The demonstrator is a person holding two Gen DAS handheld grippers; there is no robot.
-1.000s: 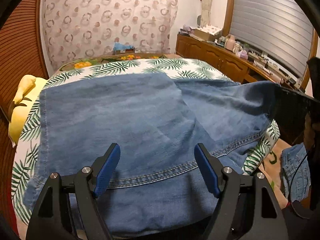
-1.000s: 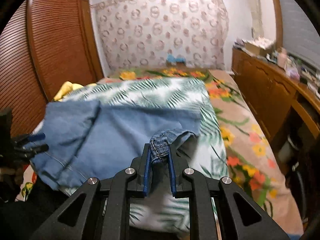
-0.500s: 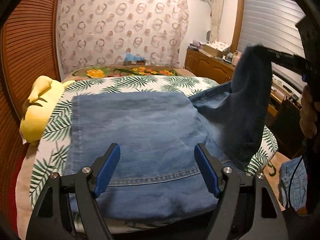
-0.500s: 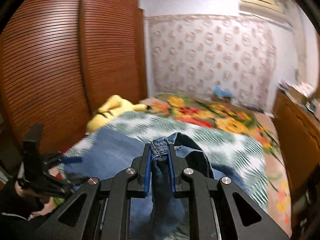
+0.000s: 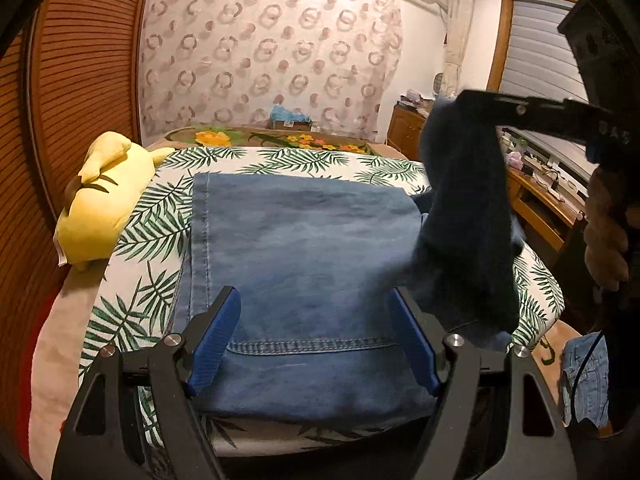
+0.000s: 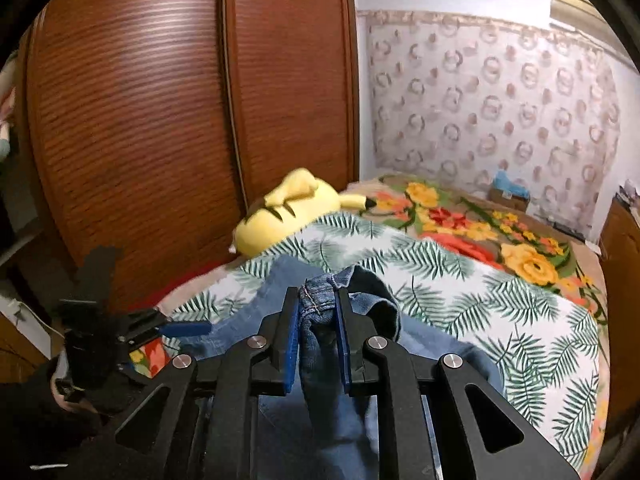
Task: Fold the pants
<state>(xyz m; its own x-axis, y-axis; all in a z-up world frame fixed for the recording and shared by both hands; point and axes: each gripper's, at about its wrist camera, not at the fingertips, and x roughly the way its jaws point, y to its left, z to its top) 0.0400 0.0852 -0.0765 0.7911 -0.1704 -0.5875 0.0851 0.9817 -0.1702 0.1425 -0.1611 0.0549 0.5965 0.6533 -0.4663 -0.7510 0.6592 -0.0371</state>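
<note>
I hold the pants [image 5: 304, 248] hem raised in my right gripper [image 6: 316, 320], jaws now opening around it, to fold it leftward over the flat part on the bed [image 5: 160, 216] while the left gripper [image 5: 316, 344] hovers wide and empty.

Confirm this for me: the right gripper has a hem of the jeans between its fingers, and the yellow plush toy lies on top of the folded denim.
Not quite. The yellow plush toy lies beside the jeans, on the bed's edge by the wardrobe, clear of the denim, as the left wrist view shows. The right gripper does have the hem between its fingers, its jaws opening.

Pale embossed letters on right tool [image 5: 460, 98] body, too blurred to read; no other text.
</note>
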